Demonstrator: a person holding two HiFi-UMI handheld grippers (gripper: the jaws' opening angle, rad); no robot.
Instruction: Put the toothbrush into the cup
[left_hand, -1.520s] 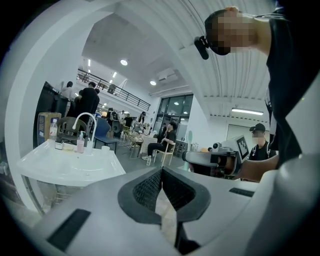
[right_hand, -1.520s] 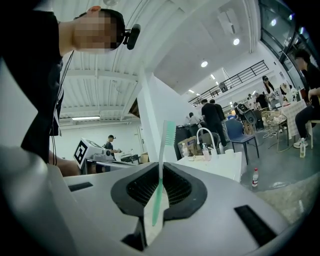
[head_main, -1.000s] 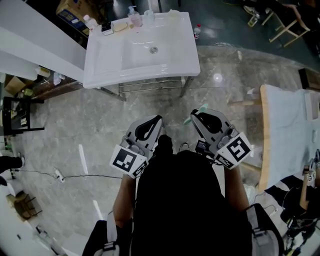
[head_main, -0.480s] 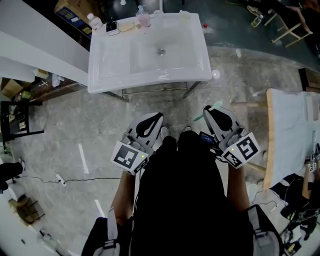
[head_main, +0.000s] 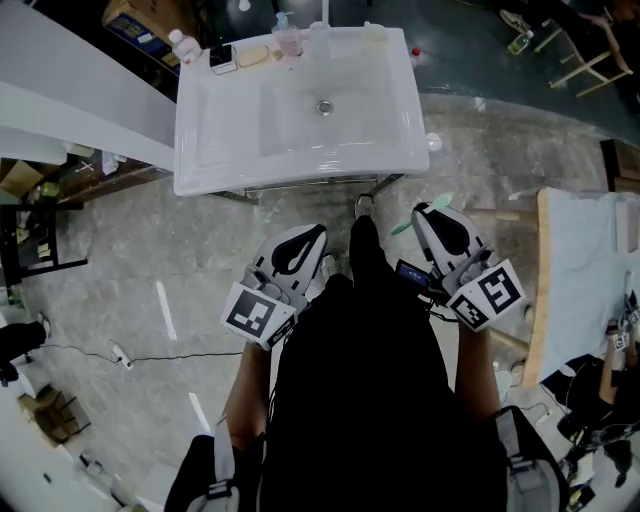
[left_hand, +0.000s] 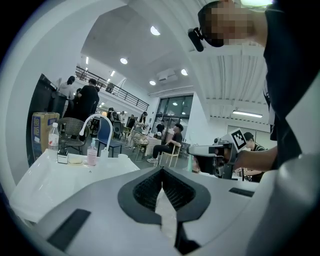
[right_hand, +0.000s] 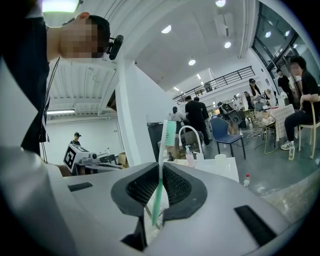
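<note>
Presently right gripper (right_hand: 159, 197) pinched toothbrush (right_hand: 161, 165) low on handle, bristle head projecting beyond jaws; probable reason: long free end for insertion. Left gripper (left_hand: 161, 182) jaws pressed together, nothing between; judged idle, no role in carry. Cup (right_hand: 220, 157) stood on sink (head_main: 300, 178) back edge, well apart ahead. 1 approach step outstanding.

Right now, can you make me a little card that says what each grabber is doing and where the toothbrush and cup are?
Right gripper: shut on the toothbrush, with the brush head sticking out past the jaws
Left gripper: shut, nothing in it
Cup: standing on the sink, at its back edge
Toothbrush in cup: not yet
Grippers and sink: apart, with floor between them
</note>
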